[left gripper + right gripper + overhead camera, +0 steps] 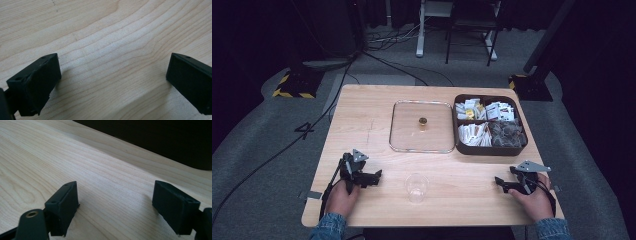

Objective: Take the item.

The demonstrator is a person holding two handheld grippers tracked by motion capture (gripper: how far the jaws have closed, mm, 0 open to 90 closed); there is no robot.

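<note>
Left gripper [373, 178] and right gripper [502, 184] rest on desk [362, 115], jaws apart, empty; clear cup [417, 187] between them.

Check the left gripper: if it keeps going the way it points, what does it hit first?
Likely the clear cup. The left gripper rests on the table, jaws open and aimed right, roughly at the cup. Its own view shows bare wood between the jaws, so the exact line is uncertain.
</note>
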